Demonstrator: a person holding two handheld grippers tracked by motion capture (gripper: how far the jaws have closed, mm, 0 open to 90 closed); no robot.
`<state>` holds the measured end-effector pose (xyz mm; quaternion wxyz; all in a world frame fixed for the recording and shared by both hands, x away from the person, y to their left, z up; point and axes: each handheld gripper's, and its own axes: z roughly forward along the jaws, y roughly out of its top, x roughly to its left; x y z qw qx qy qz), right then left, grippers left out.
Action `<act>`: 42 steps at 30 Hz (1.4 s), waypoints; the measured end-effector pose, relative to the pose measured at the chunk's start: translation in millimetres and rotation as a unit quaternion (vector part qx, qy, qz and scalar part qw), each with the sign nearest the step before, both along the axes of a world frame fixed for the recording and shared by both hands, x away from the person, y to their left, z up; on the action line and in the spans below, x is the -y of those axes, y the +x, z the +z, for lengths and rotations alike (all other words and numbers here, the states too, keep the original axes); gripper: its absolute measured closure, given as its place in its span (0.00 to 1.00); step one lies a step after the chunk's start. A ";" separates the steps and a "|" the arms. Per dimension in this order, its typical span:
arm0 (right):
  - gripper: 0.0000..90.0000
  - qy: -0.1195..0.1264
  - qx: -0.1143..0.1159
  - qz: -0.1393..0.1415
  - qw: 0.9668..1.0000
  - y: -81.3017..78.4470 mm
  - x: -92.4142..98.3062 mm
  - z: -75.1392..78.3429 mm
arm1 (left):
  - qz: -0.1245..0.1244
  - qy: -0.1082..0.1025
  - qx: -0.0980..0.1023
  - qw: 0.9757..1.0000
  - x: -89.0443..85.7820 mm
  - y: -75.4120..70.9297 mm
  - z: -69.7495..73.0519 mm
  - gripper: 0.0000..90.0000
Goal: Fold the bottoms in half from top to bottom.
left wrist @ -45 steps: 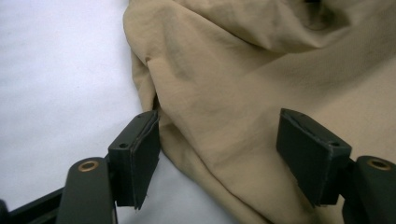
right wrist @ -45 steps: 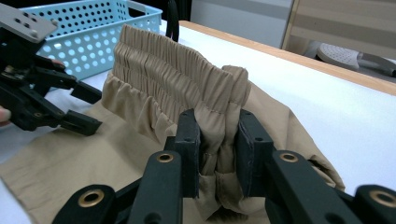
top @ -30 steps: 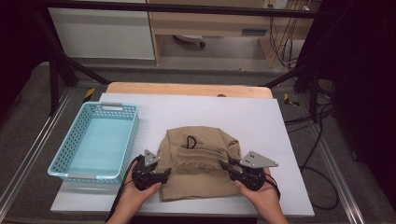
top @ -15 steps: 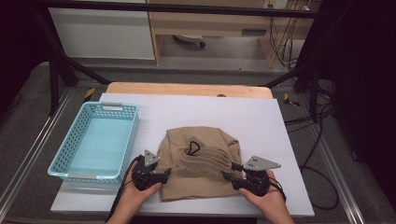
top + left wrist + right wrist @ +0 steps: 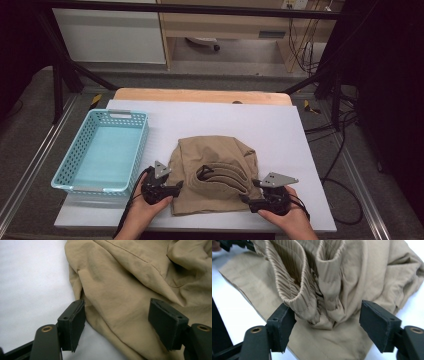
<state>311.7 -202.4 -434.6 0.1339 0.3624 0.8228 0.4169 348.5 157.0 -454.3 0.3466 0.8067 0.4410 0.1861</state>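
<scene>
Our right gripper (image 5: 248, 197) had just spread its fingers, releasing the trousers (image 5: 215, 175), which lay bunched on the counter (image 5: 280, 135); our left gripper (image 5: 178, 187) stood apart astride the cloth's edge.

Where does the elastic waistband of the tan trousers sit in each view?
High view: waistband, centre of the garment, between both hands.
Left gripper view: not in it.
Right gripper view: waistband, upper left, ribbed folds above the left jaw.
Shared landmark: the white table.
</scene>
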 end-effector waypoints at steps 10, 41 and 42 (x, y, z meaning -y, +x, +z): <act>0.29 -0.007 -0.015 -0.004 1.000 -1.1 6.4 -4.8 | 0.001 -0.002 0.000 1.000 -0.2 -0.4 0.6 0.33; 0.59 0.010 0.004 -0.054 0.999 14.2 30.4 5.3 | 0.002 -0.006 0.011 1.000 -0.2 -2.4 4.0 0.33; 0.65 0.010 0.007 -0.058 0.998 19.8 27.8 6.9 | 0.002 -0.006 0.013 1.000 -0.3 -2.5 4.6 0.33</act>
